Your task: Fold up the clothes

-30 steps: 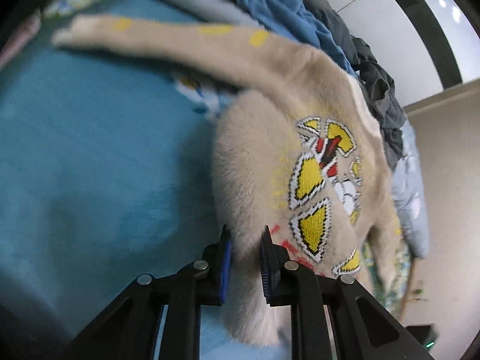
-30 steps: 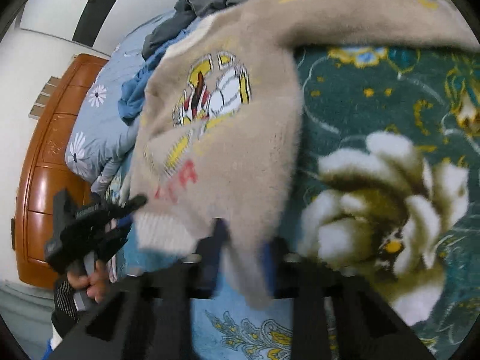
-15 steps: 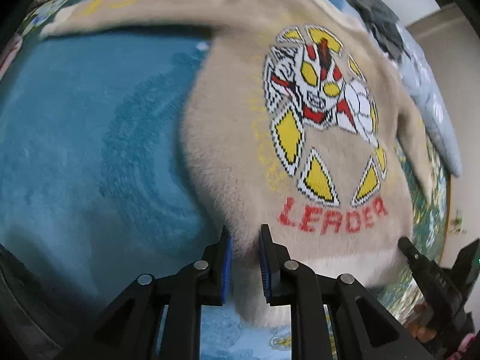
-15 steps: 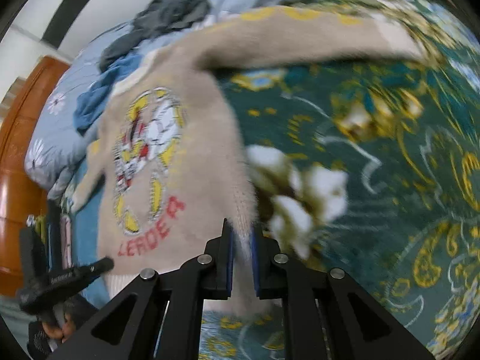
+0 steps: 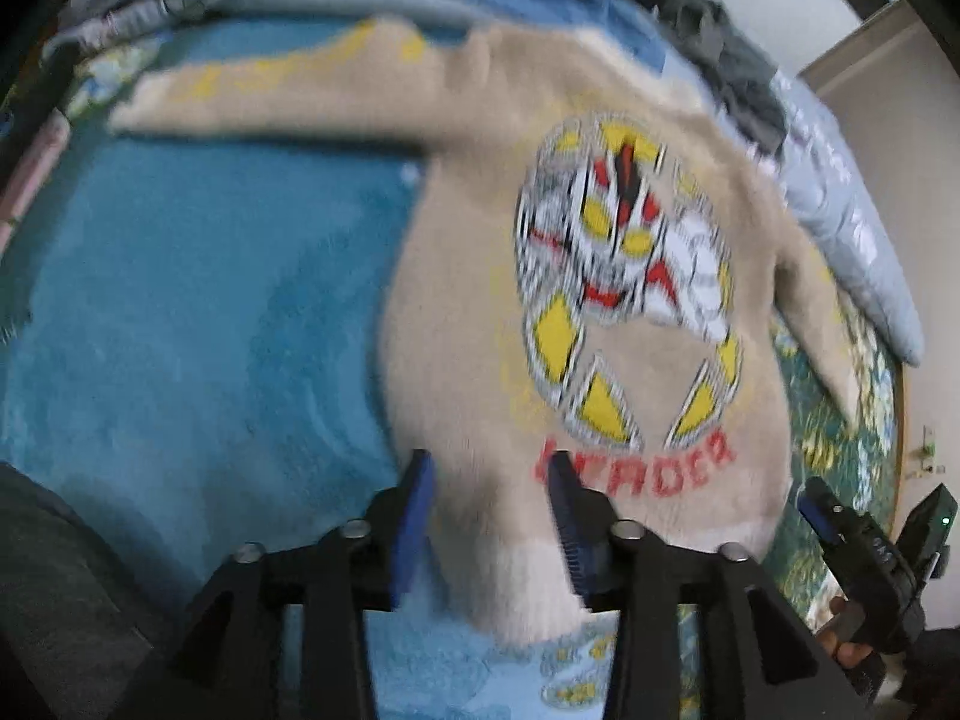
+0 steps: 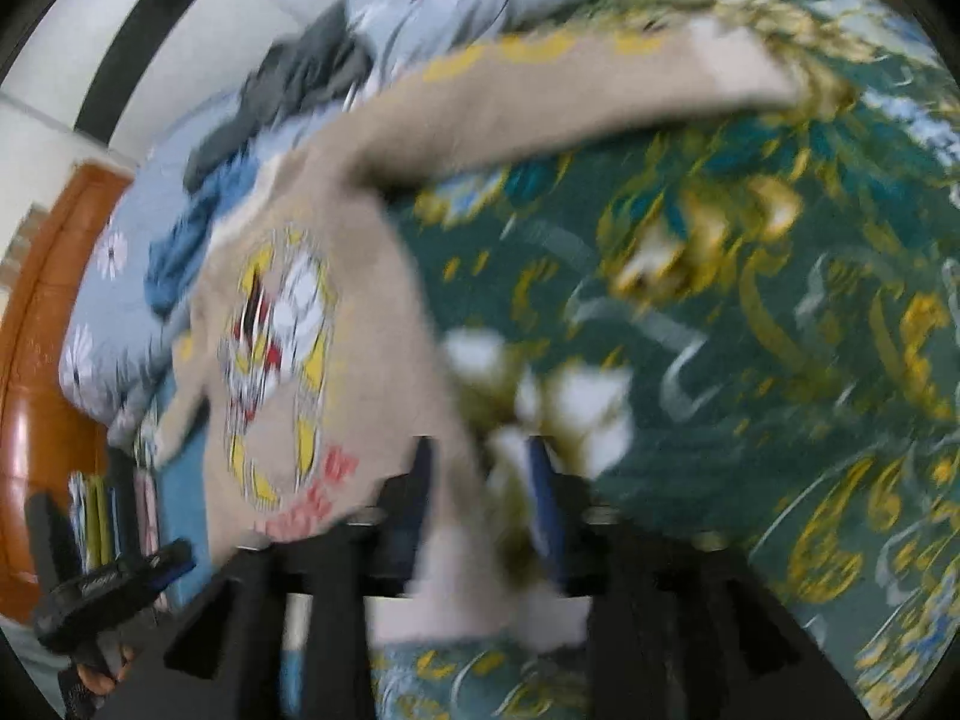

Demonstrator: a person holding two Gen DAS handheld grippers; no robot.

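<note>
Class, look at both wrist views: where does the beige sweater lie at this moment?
The beige sweater lies spread front-up on the patterned blanket, below the heap of dark clothes; its hem sits between both opening tools.

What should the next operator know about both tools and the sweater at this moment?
Left tool: jaws opening, the beige sweater hem between them but no longer pinched.
Right tool: jaws opening too, the hem's other corner between them, released.
Sweater: spread face up on the bedspread, graphic showing, both sleeves out to the sides. Pile of other clothes beyond the collar.
Done: sweater laid out flat.
Left: fold sleeves in, then fold the body.
</note>
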